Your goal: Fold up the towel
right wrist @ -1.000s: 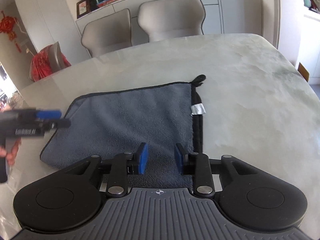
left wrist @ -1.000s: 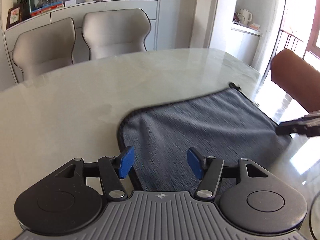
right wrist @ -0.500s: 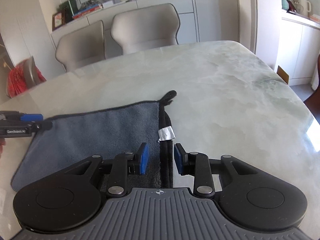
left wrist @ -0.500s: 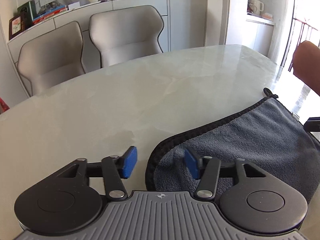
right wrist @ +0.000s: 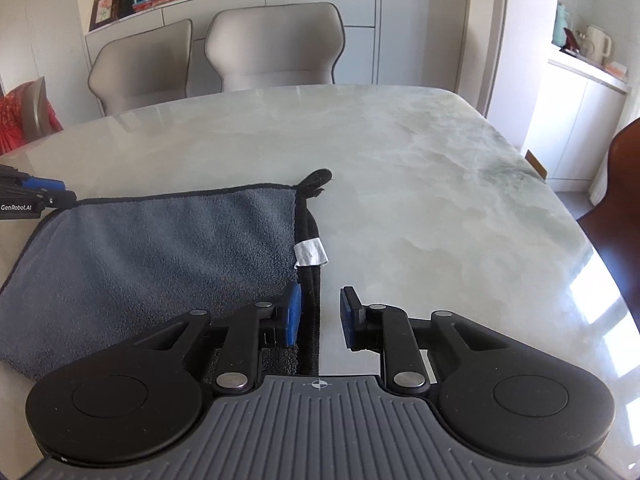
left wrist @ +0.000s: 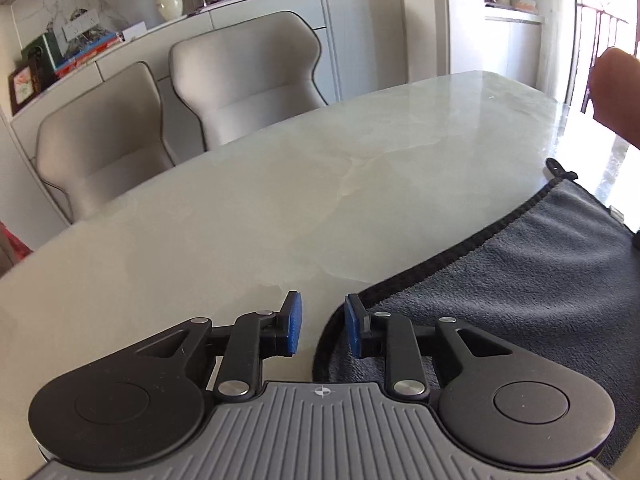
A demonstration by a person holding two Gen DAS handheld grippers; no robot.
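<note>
A grey towel (right wrist: 160, 248) with black trim lies flat on the marble table (right wrist: 420, 184); it also shows in the left wrist view (left wrist: 540, 280). It has a black hanging loop (right wrist: 318, 178) at its far right corner and a white tag (right wrist: 310, 254) on its right edge. My left gripper (left wrist: 320, 330) is open, low over the towel's left corner, with the black edge between its pads. My right gripper (right wrist: 320, 318) is open, straddling the towel's right edge just below the tag. The left gripper (right wrist: 36, 196) also shows at the far left of the right wrist view.
Two beige chairs (right wrist: 276, 44) stand behind the table, with a white sideboard (right wrist: 320, 0) of ornaments behind them. A brown chair (right wrist: 620, 200) is at the table's right side. Sunlit glare lies on the table's right edge (left wrist: 592, 152).
Both grippers have moved outward across the towel, the left to its left corner and the right to its right edge. The left jaws have narrowed a little; the right jaws have opened slightly.
</note>
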